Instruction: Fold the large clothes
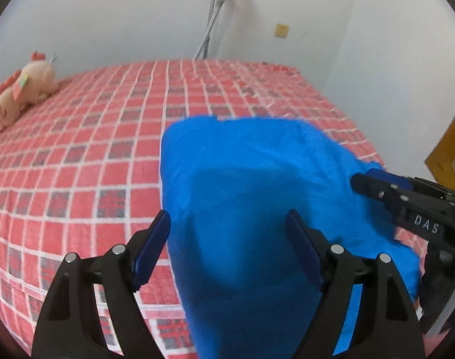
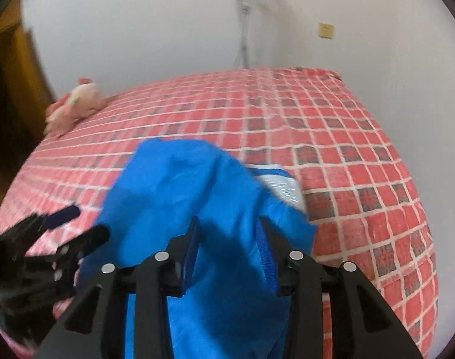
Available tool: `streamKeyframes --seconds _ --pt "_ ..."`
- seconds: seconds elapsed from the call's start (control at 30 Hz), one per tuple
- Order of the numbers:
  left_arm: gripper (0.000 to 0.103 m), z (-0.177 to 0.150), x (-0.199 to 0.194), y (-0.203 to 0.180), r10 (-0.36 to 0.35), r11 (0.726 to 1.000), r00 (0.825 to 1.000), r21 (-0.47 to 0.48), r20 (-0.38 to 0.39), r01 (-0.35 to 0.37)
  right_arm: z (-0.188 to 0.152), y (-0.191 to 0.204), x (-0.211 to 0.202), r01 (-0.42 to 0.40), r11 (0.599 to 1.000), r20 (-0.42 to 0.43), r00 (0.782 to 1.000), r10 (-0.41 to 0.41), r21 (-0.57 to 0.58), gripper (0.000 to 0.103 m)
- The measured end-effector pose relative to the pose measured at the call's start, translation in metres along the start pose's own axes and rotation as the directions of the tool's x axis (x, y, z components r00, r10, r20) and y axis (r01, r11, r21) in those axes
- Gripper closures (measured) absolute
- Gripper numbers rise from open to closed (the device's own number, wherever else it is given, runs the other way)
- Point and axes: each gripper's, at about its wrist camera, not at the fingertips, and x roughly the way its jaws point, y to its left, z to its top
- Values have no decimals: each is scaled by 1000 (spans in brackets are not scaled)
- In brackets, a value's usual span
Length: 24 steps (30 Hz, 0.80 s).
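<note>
Blue garment (image 1: pixel 257 179) spread on the bed (image 1: pixel 77 164), over a red checked cover with white lines and darker squares. Bunched and partly folded over itself, creased across the top, one end running down past the bottom of both wrist views. Paler, white-striped patch (image 2: pixel 283 187) showing at its right edge in the right wrist view.

Left hand-held gripper (image 1: pixel 227 215) tipped downward above the near part of the garment, jaws spread wide, blue pads well apart, nothing clamped between them; left pad over the garment's left border, right pad over the cloth itself.

Right hand-held gripper (image 2: pixel 229 224) likewise angled down at the garment, jaws set narrower than the left pair but with a clear gap, cloth lying below and between the pads, not pinched. Seen from the left wrist view, reaching in from the right with its tip at the garment's right edge.

Pink plush toy (image 1: pixel 24 89) lying at the far left corner of the bed, well apart from the garment. Light-coloured stand (image 1: pixel 212 15) against the white wall behind the bed, yellowish wall plate (image 1: pixel 281 30) to its right. Brown wooden panel (image 2: pixel 15 68) at the left border of the right wrist view.
</note>
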Motion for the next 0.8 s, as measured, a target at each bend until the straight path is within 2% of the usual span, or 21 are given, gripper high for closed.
streamKeyframes --seconds 0.17,0.3,0.4,0.47,0.63,0.8 --pt "21 -8 21 8 -34 998 999 -52 -36 32 -19 -21 25 -6 999 19 1000 5 45 70" --pt "21 -11 24 3 -14 999 999 -40 -32 13 -30 -27 33 -16 997 48 999 13 75 71" --pt "21 -12 17 8 -20 998 999 -60 -27 18 -28 -24 23 -9 997 58 998 4 76 71" --pt "24 -14 6 11 -22 997 1000 -72 -14 21 -29 -21 4 -35 997 95 995 28 76 70" --pt "24 -31 -26 5 -13 999 999 -39 50 15 -49 -3 -37 -56 998 151 987 56 -2 70" --pt "22 -50 -19 -1 8 1000 999 -24 46 -7 -70 2 -34 -25 999 138 990 27 -23 68"
